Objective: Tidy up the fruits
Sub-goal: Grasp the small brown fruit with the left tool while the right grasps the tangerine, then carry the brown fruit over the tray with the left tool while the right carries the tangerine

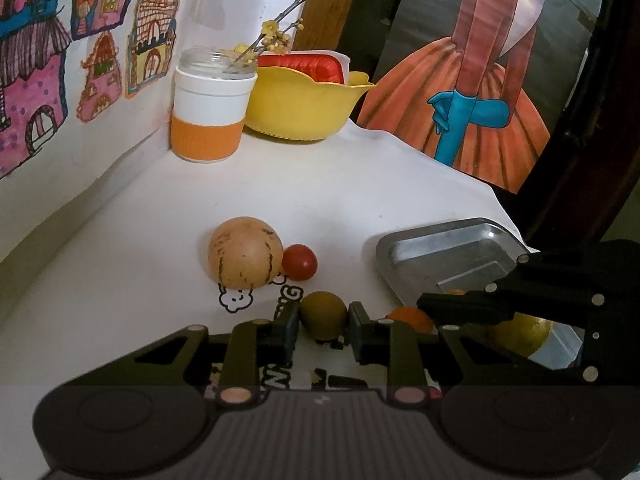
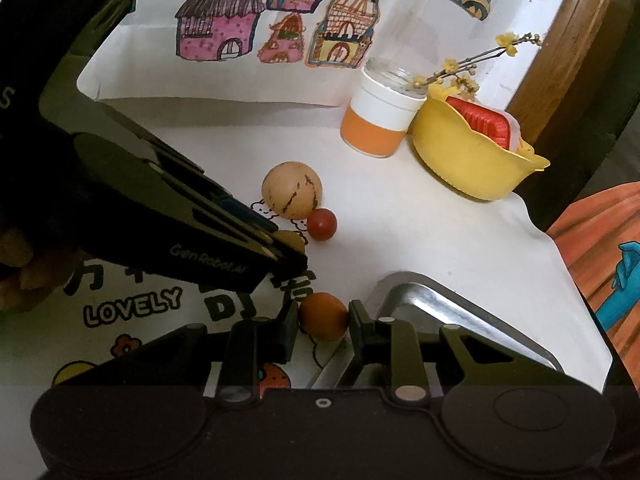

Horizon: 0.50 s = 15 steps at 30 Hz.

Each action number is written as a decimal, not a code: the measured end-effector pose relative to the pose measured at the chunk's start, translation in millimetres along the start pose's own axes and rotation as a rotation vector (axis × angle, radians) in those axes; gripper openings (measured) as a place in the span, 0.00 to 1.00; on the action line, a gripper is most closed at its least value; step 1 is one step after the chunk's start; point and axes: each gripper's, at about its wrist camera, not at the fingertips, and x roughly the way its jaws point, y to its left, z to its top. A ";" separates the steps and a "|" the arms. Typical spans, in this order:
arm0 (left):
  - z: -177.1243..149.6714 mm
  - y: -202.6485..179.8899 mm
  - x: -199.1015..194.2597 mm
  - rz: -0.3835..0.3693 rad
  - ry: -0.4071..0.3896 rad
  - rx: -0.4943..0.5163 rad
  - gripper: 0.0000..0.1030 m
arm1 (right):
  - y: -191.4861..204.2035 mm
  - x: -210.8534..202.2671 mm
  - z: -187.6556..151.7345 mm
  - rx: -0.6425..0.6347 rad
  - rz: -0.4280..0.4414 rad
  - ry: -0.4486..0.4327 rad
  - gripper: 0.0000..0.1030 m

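My left gripper [image 1: 324, 318] is shut on a small olive-yellow fruit [image 1: 323, 308], low over the printed cloth. My right gripper [image 2: 324, 320] is shut on a small orange fruit [image 2: 323, 314] at the near left corner of a metal tray [image 2: 452, 304]. In the left wrist view, the right gripper [image 1: 430, 307] reaches in from the right with the orange fruit [image 1: 408, 315] at its tip. On the table beyond lie a large tan round fruit [image 1: 244, 254] and a small red fruit [image 1: 300, 262], touching. A yellow fruit [image 1: 516, 332] shows partly behind the right gripper, over the tray [image 1: 448, 254].
An orange-and-white jar [image 1: 208, 116] with yellow flower twigs and a yellow bowl [image 1: 300, 108] holding a red item stand at the back corner. Drawings cover the wall on the left. A large picture [image 1: 480, 80] leans at the back right. The table edge runs just right of the tray.
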 end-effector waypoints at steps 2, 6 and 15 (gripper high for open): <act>-0.1 -1.0 -1.2 0.001 -0.004 -0.002 0.28 | 0.1 -3.7 -1.4 0.008 0.005 -0.015 0.28; -0.7 -2.0 -5.4 0.007 -0.021 -0.021 0.28 | -1.1 -9.8 -3.7 0.027 -0.003 -0.041 0.28; 1.4 -8.3 -12.8 0.011 -0.047 -0.023 0.28 | -5.1 -30.5 -5.3 0.036 -0.058 -0.107 0.28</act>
